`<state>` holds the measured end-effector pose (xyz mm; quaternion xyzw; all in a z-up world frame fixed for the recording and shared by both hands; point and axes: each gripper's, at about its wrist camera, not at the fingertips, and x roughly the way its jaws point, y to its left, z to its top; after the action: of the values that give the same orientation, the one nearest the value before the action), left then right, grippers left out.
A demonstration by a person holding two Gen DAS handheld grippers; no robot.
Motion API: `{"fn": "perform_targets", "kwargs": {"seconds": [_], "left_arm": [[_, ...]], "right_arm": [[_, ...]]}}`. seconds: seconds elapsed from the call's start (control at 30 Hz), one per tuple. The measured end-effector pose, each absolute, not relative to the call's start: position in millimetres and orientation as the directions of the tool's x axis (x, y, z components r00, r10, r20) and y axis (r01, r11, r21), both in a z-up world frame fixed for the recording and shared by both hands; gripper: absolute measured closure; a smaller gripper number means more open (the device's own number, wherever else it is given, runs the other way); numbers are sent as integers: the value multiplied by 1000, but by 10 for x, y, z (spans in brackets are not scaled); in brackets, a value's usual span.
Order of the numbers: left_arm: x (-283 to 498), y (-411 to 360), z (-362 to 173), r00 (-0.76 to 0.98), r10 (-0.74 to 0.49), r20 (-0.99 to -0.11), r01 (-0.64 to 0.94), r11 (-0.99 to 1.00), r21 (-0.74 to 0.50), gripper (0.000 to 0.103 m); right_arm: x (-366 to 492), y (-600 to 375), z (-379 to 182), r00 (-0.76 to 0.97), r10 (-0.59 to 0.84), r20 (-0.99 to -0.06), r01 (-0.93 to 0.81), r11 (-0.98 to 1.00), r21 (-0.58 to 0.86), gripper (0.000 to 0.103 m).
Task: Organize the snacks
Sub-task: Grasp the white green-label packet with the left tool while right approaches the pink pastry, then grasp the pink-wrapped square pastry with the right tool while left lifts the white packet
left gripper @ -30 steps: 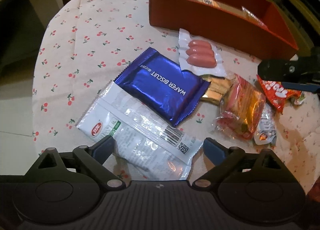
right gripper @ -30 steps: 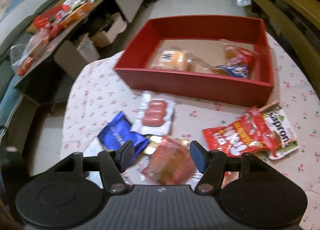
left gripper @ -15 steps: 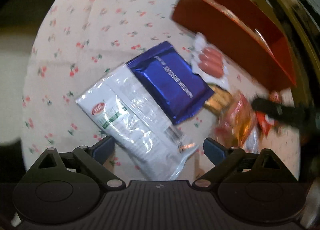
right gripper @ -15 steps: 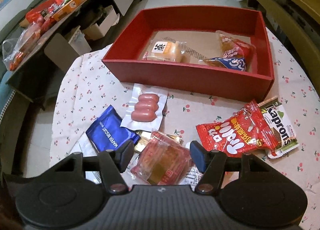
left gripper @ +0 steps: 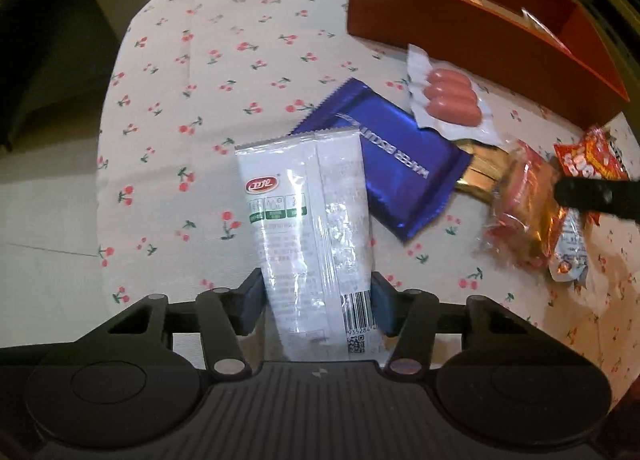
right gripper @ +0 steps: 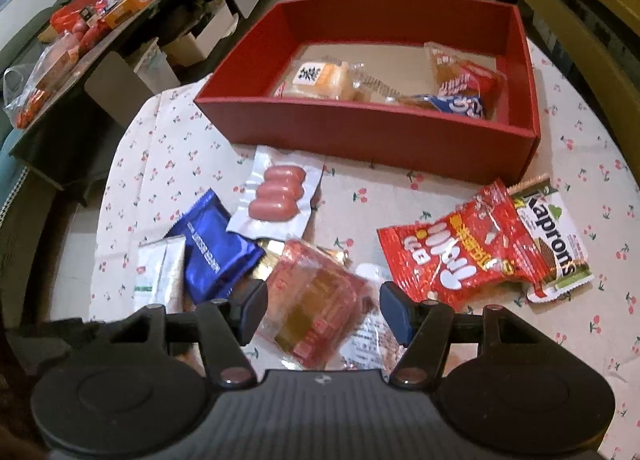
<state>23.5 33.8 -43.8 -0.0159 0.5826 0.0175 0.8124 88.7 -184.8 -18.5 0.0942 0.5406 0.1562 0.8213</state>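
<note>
My left gripper is shut on a white snack packet, which stands up between its fingers above the cherry-print tablecloth. The packet also shows in the right wrist view. My right gripper is open, its fingers on either side of a red-and-gold clear-wrapped cake on the table. A blue wafer biscuit pack, a sausage pack and a red candy bag lie loose. The red box holds a few snacks.
A green-and-white Kaprons pack lies under the red bag at the right. A small white sachet lies beside the cake. The table edge drops off to the left. A cluttered side table stands beyond.
My left gripper has closed on the white packet and turned it upright, off the blue pack. My right gripper has come lower and closer over the clear-wrapped cake.
</note>
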Motion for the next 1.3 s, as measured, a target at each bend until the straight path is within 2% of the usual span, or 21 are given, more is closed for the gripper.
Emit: {"fn": "perform_targets", "kwargs": {"seconds": [0.2, 0.33, 0.4, 0.53, 0.63, 0.7, 0.73, 0.77, 0.9, 0.97, 1.07, 1.3], "left_arm": [[260, 251, -454, 352, -8, -936, 8, 1000, -5, 36], [296, 252, -479, 369, -34, -929, 9, 999, -33, 27], [287, 243, -482, 377, -37, -926, 18, 999, -33, 26], [312, 230, -514, 392, -33, -919, 11, 999, -32, 16], [299, 180, -523, 394, -18, -919, 30, 1000, -6, 15], [295, 190, -525, 391, -24, -920, 30, 999, -13, 16], [290, 205, -516, 394, -29, -919, 28, 999, -20, 17], [284, 222, -510, 393, -35, -919, 28, 999, -26, 18], [256, 278, -493, 400, -41, -916, 36, 999, -29, 27], [245, 320, -467, 407, -41, -912, 28, 999, -33, 36], [237, 367, -454, 409, -50, -911, 19, 999, -46, 41], [164, 366, -400, 415, -56, -908, 23, 998, -51, 47]], "right_arm": [[928, -1878, -356, 320, 367, -874, -102, 930, 353, 41], [951, -1836, -389, 331, 364, -871, -22, 925, 378, 31], [953, -1828, -360, 342, 384, -858, 7, 912, 411, 31], [953, -1717, -367, 363, 352, -863, 47, 918, 394, 29], [995, -1526, -429, 354, 333, -874, 23, 931, 364, 29], [1032, -1390, -510, 345, 307, -887, -22, 947, 319, 30], [1024, -1321, -492, 372, 266, -889, -50, 962, 267, 36], [1015, -1278, -466, 388, 235, -891, -74, 972, 224, 47], [977, -1285, -473, 390, 235, -890, -123, 971, 203, 48], [927, -1289, -456, 399, 227, -888, -140, 973, 185, 50], [871, -1316, -420, 402, 238, -884, -156, 969, 190, 51], [716, -1370, -251, 441, 272, -855, -183, 960, 211, 52]]}}
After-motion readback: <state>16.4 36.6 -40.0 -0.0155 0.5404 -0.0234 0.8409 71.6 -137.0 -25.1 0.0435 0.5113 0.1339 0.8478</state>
